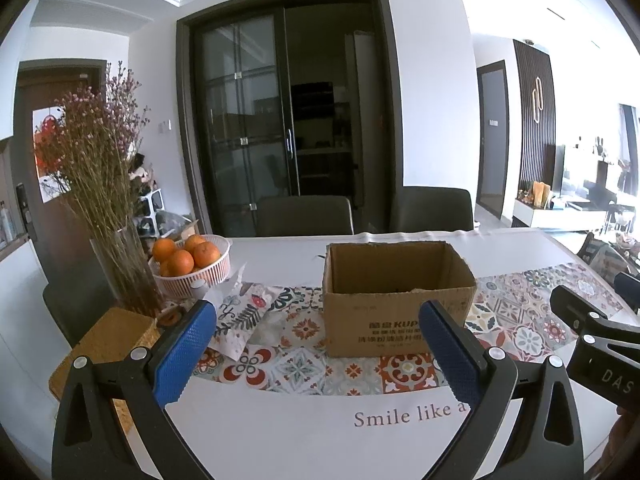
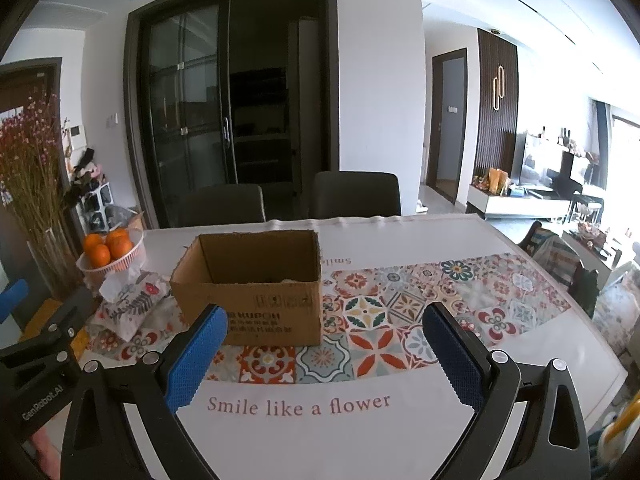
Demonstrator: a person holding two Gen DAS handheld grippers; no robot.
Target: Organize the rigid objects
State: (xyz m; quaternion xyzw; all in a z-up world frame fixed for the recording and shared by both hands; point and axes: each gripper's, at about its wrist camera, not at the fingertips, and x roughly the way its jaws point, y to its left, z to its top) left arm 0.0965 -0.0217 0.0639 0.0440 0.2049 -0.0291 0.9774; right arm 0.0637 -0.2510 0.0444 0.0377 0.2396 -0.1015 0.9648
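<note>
An open brown cardboard box [image 1: 394,300] [image 2: 256,284] stands upright on the patterned runner in the middle of the table; something lies at its bottom, mostly hidden by the front wall. My left gripper [image 1: 320,354] hovers open over the near table edge, short of the box, with nothing between its blue pads [image 1: 182,354]. My right gripper [image 2: 326,356] is also open and holds nothing, just right of the box's front. The right gripper's black body [image 1: 592,332] shows in the left wrist view, and the left gripper's body [image 2: 40,356] in the right wrist view.
A white basket of oranges [image 1: 192,270] [image 2: 110,254], a glass vase of dried flowers [image 1: 120,264], a floral tissue pack [image 1: 240,312] [image 2: 130,306] and a woven mat [image 1: 108,340] crowd the left side. Two dark chairs [image 1: 304,216] stand behind the table. The white tablecloth [image 2: 300,432] lies in front.
</note>
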